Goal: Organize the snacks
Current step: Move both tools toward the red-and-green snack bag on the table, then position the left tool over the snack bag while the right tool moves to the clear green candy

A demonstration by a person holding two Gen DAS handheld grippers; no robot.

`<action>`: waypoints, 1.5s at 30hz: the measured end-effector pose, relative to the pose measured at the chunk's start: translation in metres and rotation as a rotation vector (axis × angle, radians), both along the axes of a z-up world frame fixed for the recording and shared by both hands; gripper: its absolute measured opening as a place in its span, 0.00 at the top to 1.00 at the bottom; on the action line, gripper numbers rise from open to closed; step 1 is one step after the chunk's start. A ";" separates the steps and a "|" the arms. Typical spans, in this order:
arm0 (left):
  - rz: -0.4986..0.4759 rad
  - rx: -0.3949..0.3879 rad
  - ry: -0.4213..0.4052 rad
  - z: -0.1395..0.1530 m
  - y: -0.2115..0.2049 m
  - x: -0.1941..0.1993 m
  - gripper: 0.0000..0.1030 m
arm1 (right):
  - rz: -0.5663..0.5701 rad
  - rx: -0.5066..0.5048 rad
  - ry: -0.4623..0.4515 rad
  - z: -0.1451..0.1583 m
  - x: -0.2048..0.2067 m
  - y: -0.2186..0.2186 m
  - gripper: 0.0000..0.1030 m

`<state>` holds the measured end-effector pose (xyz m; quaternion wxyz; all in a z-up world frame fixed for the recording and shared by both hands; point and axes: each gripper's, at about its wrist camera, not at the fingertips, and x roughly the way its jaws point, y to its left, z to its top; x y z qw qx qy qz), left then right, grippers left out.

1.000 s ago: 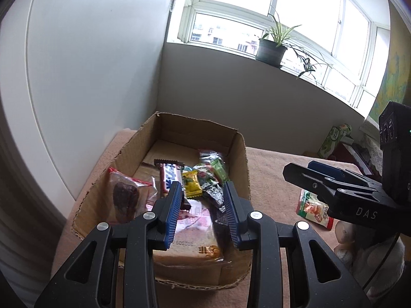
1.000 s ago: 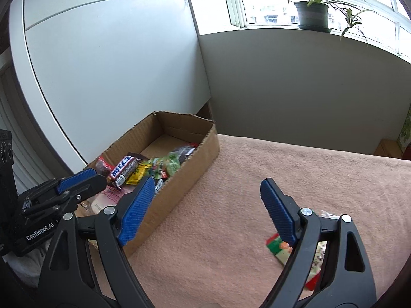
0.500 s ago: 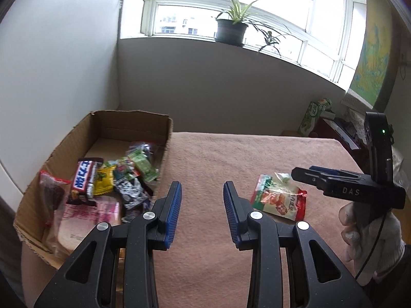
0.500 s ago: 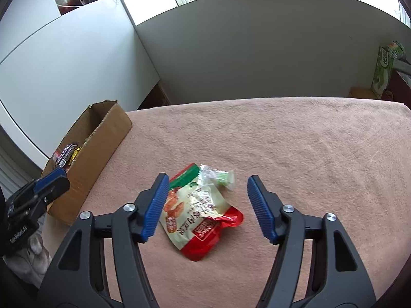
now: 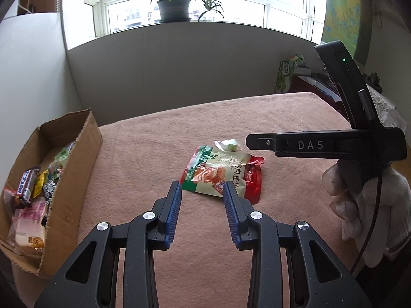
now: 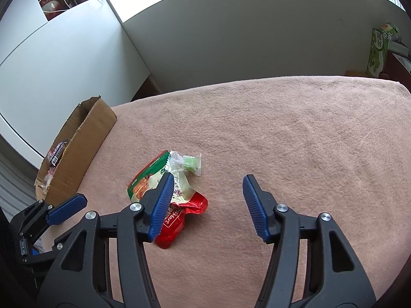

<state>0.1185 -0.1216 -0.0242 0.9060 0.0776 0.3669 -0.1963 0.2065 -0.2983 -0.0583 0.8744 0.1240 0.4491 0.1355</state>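
A red-and-green snack pouch lies flat on the pink cloth, with a small clear packet holding a green sweet at its far end. My left gripper hovers just short of the pouch, open, with nothing between its fingers. My right gripper hangs low over the pouch's right side. Its jaws are closing, the left finger covers part of the pouch, and mostly bare cloth shows in the gap. A cardboard box with several snacks stands at the left.
A white-gloved hand holds the right gripper at the right of the left wrist view. Grey walls close off the table's far side. A green carton stands beyond the far right corner, and a potted plant on the sill.
My left gripper swung right, from over the box to the pouch. My right gripper came down over the pouch and its jaws narrowed markedly.
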 end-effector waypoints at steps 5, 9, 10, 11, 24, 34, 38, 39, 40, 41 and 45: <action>0.017 0.002 0.008 -0.002 0.006 0.002 0.69 | 0.001 0.022 0.028 -0.006 0.004 0.001 0.57; 0.050 -0.013 0.015 -0.001 0.020 0.009 0.69 | -0.008 0.032 0.034 -0.008 0.005 0.000 0.60; 0.061 -0.020 0.018 -0.001 0.024 0.010 0.69 | -0.010 0.038 0.036 -0.008 0.006 0.000 0.60; 0.071 -0.029 0.020 0.000 0.028 0.012 0.69 | -0.013 0.044 0.038 -0.008 0.006 -0.001 0.60; 0.126 -0.082 0.038 0.004 0.050 0.022 0.69 | 0.049 0.071 0.066 -0.012 0.003 0.016 0.70; 0.155 -0.098 0.042 0.007 0.064 0.024 0.69 | 0.163 0.008 0.063 -0.007 -0.016 0.064 0.70; 0.164 -0.106 0.046 0.008 0.070 0.024 0.69 | 0.219 0.032 0.060 -0.007 -0.025 0.077 0.70; 0.164 -0.108 0.048 0.008 0.071 0.025 0.69 | 0.235 0.066 0.066 -0.007 -0.026 0.077 0.70; 0.162 -0.110 0.050 0.008 0.071 0.025 0.69 | 0.235 0.079 0.072 -0.007 -0.026 0.076 0.70; 0.161 -0.110 0.053 0.008 0.072 0.025 0.69 | 0.226 0.081 0.070 -0.006 -0.025 0.074 0.69; 0.155 -0.117 0.074 0.005 0.075 0.024 0.69 | 0.099 0.093 0.061 -0.001 -0.015 0.050 0.43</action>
